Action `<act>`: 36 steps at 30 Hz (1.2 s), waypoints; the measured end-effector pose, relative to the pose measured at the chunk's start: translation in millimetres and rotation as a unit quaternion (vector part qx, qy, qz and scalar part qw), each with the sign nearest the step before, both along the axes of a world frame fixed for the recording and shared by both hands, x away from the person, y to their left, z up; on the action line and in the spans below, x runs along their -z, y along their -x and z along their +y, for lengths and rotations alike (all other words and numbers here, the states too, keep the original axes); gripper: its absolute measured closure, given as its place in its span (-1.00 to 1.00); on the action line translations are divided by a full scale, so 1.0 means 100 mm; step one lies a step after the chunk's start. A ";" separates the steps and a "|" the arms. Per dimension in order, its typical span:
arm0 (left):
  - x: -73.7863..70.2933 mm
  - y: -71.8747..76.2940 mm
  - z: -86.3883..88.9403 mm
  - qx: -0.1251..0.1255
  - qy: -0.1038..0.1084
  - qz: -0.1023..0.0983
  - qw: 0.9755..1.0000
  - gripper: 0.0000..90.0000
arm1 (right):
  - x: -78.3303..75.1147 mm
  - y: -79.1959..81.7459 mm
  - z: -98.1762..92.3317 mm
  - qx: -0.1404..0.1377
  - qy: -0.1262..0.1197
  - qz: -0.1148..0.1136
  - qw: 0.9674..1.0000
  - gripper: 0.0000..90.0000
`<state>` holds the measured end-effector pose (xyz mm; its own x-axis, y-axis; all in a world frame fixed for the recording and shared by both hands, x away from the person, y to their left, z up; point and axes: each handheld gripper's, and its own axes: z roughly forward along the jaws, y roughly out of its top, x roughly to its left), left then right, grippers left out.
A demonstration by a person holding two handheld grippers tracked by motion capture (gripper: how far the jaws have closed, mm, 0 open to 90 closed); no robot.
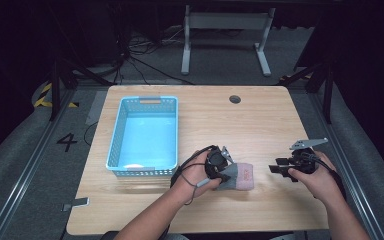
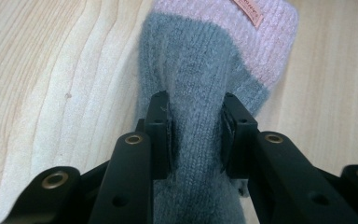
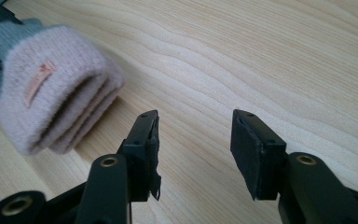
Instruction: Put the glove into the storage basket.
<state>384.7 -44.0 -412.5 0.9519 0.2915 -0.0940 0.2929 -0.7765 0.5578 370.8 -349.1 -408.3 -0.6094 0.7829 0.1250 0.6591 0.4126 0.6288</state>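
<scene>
Left gripper (image 2: 193, 133) pinches a folded grey-and-pink knitted sock (image 2: 205, 70) on the wooden table (image 1: 260, 120); right gripper (image 3: 195, 140), at three o'clock, gapes empty. The right gripper view reveals the sock's layered pink cuff (image 3: 60, 93).

The right gripper (image 3: 196, 140) gapes empty over the table (image 3: 261, 56), near the folded sock (image 3: 51, 88).

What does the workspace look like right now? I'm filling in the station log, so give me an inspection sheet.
Surface: light wooden table, with a round grommet hole near the far edge.
Job's things: folded grey and pink socks lying on the table; blue basket to their left, apart from them.
Clutter: nothing seen.
Grippers: left gripper shut on the grey part of the socks; right gripper open over bare wood, beside the socks' pink cuff.
Cables: black cable looping from the left gripper; more cables on the floor beyond the table.
Surroundings: grey floor, white table frame, dark walls.
</scene>
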 end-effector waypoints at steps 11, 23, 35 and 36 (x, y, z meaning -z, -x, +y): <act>-0.21 0.00 0.17 -0.002 0.008 -0.001 1.000 0.53 | 0.01 -0.01 0.01 0.002 0.001 0.000 1.000 0.17; -0.52 0.01 0.58 -0.032 0.020 -0.021 0.999 0.53 | 0.01 -0.21 0.12 -0.013 -0.001 0.005 1.000 0.17; -0.77 -0.07 0.98 -0.065 0.034 -0.034 0.997 0.52 | 0.02 -0.32 0.24 -0.029 0.001 0.005 1.000 0.15; -0.78 -0.09 1.01 -0.066 0.034 -0.038 0.996 0.52 | 0.02 -0.32 0.24 -0.029 0.001 0.005 1.000 0.15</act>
